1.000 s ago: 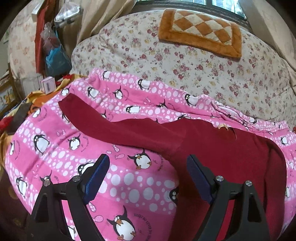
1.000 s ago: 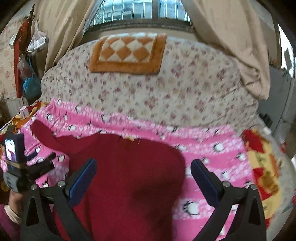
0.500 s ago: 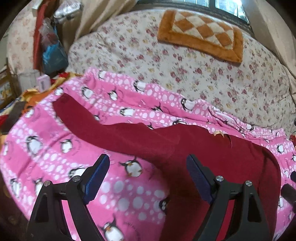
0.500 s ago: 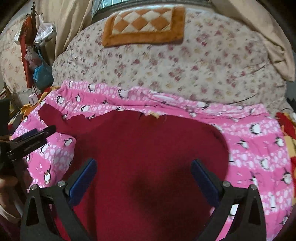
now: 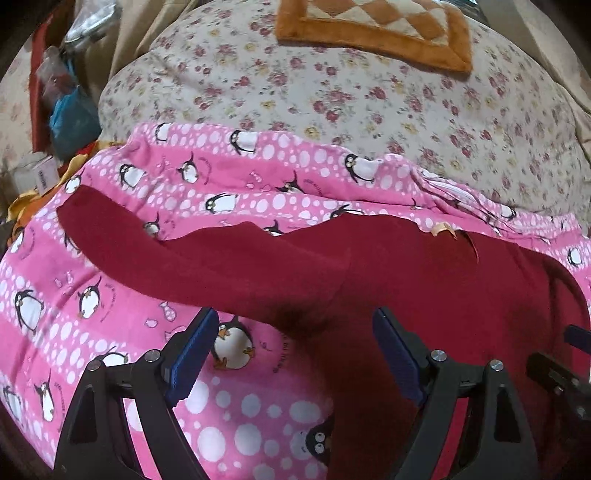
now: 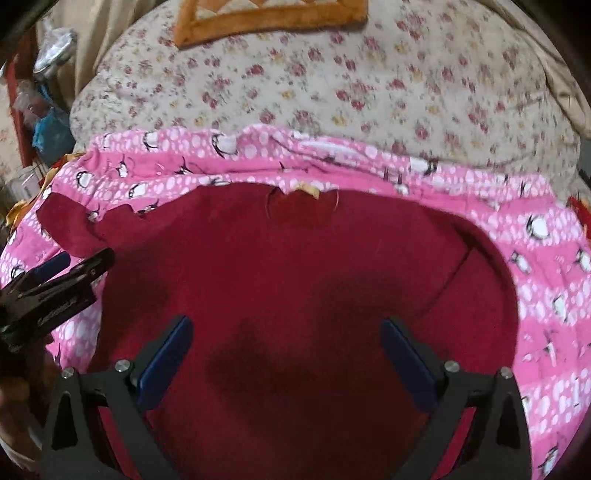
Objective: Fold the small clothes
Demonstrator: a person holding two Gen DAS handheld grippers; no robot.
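Garment: a dark red long-sleeved top (image 6: 295, 280) lies spread flat on a pink blanket, neck opening toward the far side, with a small tan label at the collar.
Left sleeve: one sleeve (image 5: 177, 254) stretches straight out to the left across the blanket, its cuff near the blanket's left edge.
Right side of garment: the right edge curves round in a smooth arc; a straight seam or fold line runs diagonally near it. Whether the other sleeve is tucked under cannot be told.
Left gripper: the left gripper (image 5: 295, 354) hovers above the garment's underarm area, its two blue-padded jaws spread wide apart with nothing between them. One pad is over the pink blanket, the other over the red cloth.
Right gripper: the right gripper (image 6: 284, 354) hovers above the middle of the garment's body, jaws likewise spread wide and holding nothing. Its shadow falls on the red cloth.
Blanket: the pink blanket (image 5: 258, 192) is printed with penguins and white dots, with a bunched far edge.
Bedding behind: a cream quilt with small red flowers (image 5: 369, 103) rises behind the blanket; an orange-bordered checked mat (image 5: 373, 33) rests on top of it.
Far left: bags and clutter, blurred.
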